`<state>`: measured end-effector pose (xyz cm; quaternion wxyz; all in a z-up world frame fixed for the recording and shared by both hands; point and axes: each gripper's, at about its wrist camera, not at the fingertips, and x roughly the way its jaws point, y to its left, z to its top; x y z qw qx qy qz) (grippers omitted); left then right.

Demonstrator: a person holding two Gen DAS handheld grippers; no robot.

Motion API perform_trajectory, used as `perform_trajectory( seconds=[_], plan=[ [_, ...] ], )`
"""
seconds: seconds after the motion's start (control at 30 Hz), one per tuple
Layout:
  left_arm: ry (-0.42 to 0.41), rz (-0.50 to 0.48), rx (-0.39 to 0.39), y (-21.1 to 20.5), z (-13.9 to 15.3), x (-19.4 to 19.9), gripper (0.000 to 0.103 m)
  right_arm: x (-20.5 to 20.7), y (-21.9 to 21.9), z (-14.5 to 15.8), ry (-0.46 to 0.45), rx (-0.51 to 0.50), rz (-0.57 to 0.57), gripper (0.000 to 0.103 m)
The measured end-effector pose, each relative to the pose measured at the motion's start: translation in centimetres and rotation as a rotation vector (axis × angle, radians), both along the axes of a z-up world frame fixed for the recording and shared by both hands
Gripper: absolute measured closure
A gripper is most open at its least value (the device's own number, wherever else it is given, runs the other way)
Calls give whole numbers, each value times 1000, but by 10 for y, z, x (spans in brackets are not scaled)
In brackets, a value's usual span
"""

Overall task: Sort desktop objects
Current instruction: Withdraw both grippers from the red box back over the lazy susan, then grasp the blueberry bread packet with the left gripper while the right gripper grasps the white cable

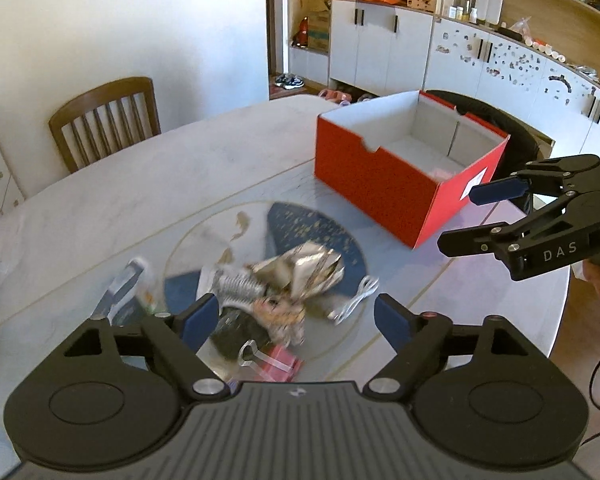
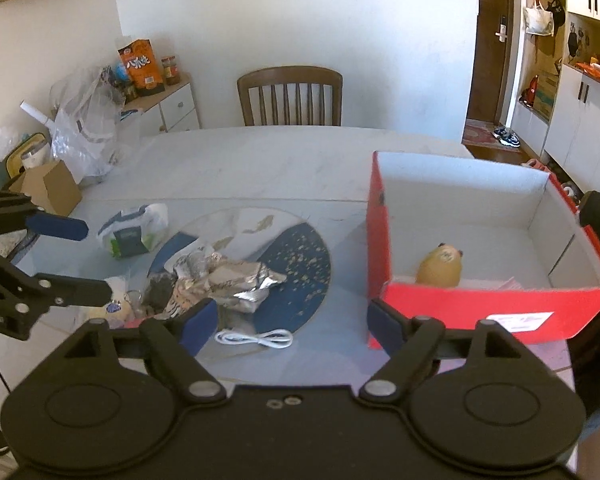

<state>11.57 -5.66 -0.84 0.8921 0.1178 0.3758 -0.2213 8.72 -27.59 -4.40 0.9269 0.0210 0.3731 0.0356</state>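
Resting on pale marble table [image 2: 260,152]: red box [image 2: 500,304], foil heap [image 2: 236,276]. Standing behind: wooden chair [image 2: 290,96]. Hovering with fingers spread, pinching nothing: left gripper [image 1: 296,318], right gripper [image 2: 290,322].

The left wrist camera sits just behind its own gripper [image 1: 296,318] and looks forward and steeply down across the marble table [image 1: 148,184], toward a wooden chair [image 1: 106,120] and white cabinets [image 1: 380,48]. It hangs close over a blurred pile topped by crumpled foil [image 1: 308,268]. The right wrist camera looks the same way from behind its gripper [image 2: 292,322], farther to the right, facing the chair [image 2: 290,96] squarely. Both views share the foil [image 2: 236,276], a white cable [image 1: 354,300] [image 2: 254,338], the red box [image 1: 400,172] [image 2: 480,300], and each shows the other gripper at its edge.
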Motion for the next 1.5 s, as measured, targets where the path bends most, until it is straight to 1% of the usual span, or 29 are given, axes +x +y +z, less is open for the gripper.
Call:
perform_trajectory(
  seconds=[0.07, 0.1, 0.17, 0.2, 0.33, 0.47, 0.57, 0.77, 0.83, 0.93, 1.07, 1.37, 1.5],
  plan=[
    [2, 12, 11, 10, -6, -2, 15, 1, 7, -9, 2, 0, -1, 16],
    [5, 17, 14, 14, -9, -3, 14, 2, 11, -14, 3, -3, -3, 13],
    [10, 30, 18, 24, -16, -4, 5, 2, 17, -22, 3, -2, -1, 11],
    [10, 35, 19, 30, -19, -5, 4, 3, 20, -25, 2, -3, 0, 9],
    [19, 52, 28, 48, -32, -7, 2, 7, 28, -41, 10, -3, -3, 1],
    [29, 67, 48, 62, -46, -7, 2, 13, 33, -57, 32, 6, -13, 1],
    [36, 73, 57, 73, -58, -5, 2, 15, 38, -65, 40, -14, -14, 1],
    [39, 57, 83, 80, -76, -1, 2, 24, 45, -79, 68, -37, -26, 1],
    [50, 53, 76, 83, -81, 2, 2, 29, 47, -83, 74, -45, -27, 1],
    [64, 46, 73, 85, -86, 7, 2, 35, 49, -88, 80, -56, -31, 1],
    [75, 31, 99, 84, -93, 12, 2, 42, 48, -96, 93, -61, -42, 1],
    [111, 36, 82, 89, -102, 24, 2, 56, 47, -109, 111, -32, -85, 1],
    [111, 38, 77, 93, -104, 25, 2, 58, 50, -113, 116, -33, -106, 2]
  ],
)
